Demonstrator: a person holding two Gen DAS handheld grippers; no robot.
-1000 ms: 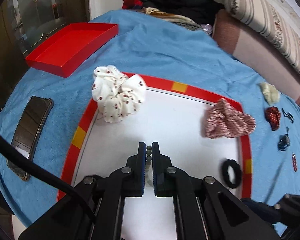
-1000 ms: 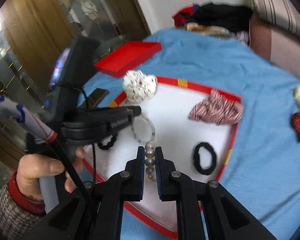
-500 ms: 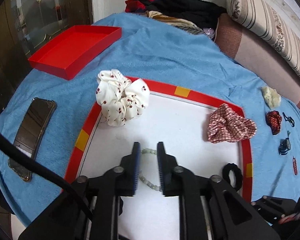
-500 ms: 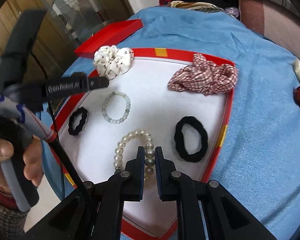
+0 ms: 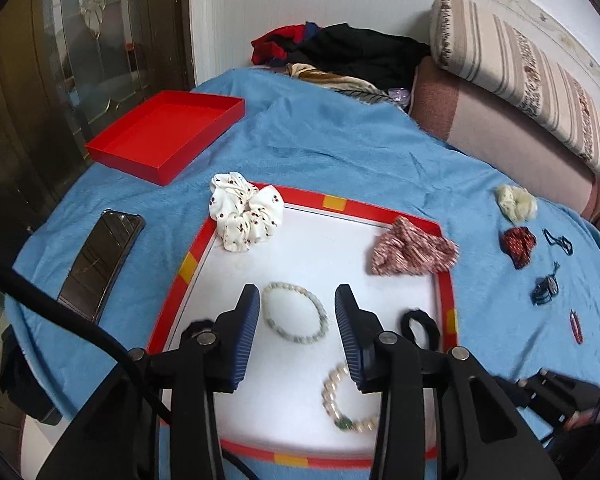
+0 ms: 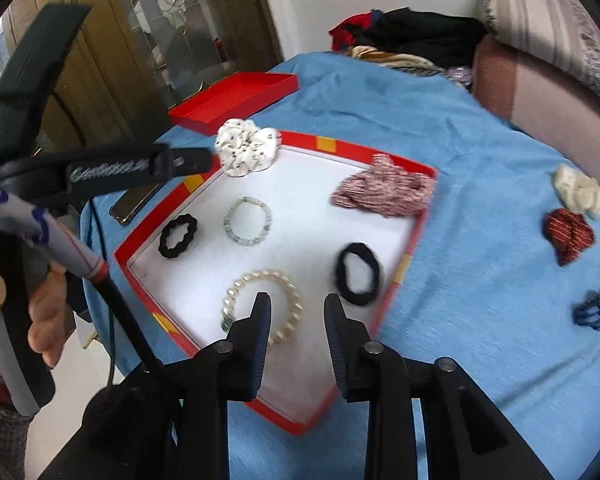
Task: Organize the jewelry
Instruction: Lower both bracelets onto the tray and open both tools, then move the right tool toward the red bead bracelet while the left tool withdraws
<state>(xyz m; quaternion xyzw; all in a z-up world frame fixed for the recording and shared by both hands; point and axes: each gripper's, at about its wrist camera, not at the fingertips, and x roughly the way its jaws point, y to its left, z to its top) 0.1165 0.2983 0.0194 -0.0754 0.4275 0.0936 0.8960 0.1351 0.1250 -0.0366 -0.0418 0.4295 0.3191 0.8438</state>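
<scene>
A pale green bead bracelet (image 5: pixel 320 309) lies flat on the white floor of the red-rimmed tray (image 5: pixel 380 208). My left gripper (image 5: pixel 297 296) hovers above it, jaws opening, nothing between the pads. A pearl bracelet (image 6: pixel 268 274) with a green bead lies near the tray's front. Just above and behind it is my right gripper (image 6: pixel 298 302), jaws also opening and holding nothing. In the right wrist view the left gripper (image 6: pixel 204 160) reaches in from the left, held by a hand (image 6: pixel 40 312).
The tray also holds a white cherry-print scrunchie (image 5: pixel 244 212), a pink checked scrunchie (image 5: pixel 414 248) and two black hair ties (image 6: pixel 168 236) (image 6: pixel 342 276). On the blue towel lie a red box lid (image 5: pixel 164 136), a phone (image 5: pixel 100 260), small scrunchies (image 5: pixel 516 200) and clips (image 5: pixel 544 290).
Both grippers were shut on their bracelets and have let go. The green and pearl bracelets now lie on the tray. Both grippers have pulled back, the left one also upward.
</scene>
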